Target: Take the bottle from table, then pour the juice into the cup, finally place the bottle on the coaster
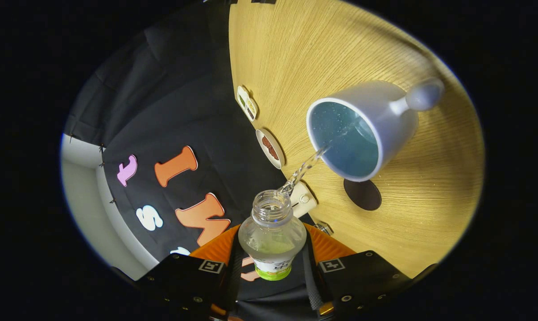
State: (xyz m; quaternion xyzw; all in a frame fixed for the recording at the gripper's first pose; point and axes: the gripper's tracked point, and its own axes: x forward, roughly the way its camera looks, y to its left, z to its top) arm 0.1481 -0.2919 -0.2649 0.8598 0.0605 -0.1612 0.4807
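My gripper (272, 258) is shut on a clear plastic bottle (272, 236) with its cap off, both fingers pressing on its body. The bottle is tipped toward the cup, and the whole view is rolled with it. A thin stream of clear liquid (305, 167) runs from the bottle's open mouth into a white cup (362, 127) just beyond. The cup has a blue inside, a knob-ended handle on its far side, and liquid pooled in it. A dark round coaster (362, 195) lies flat on the wooden table (340, 49), right beside the cup's rim.
Along the table's edge against the black cloth wall sit several small things: a white card with coloured patches (246, 103), a white disc with a brown middle (270, 148), a small white block (303, 199) behind the bottle's mouth, and a small metal piece (323, 228).
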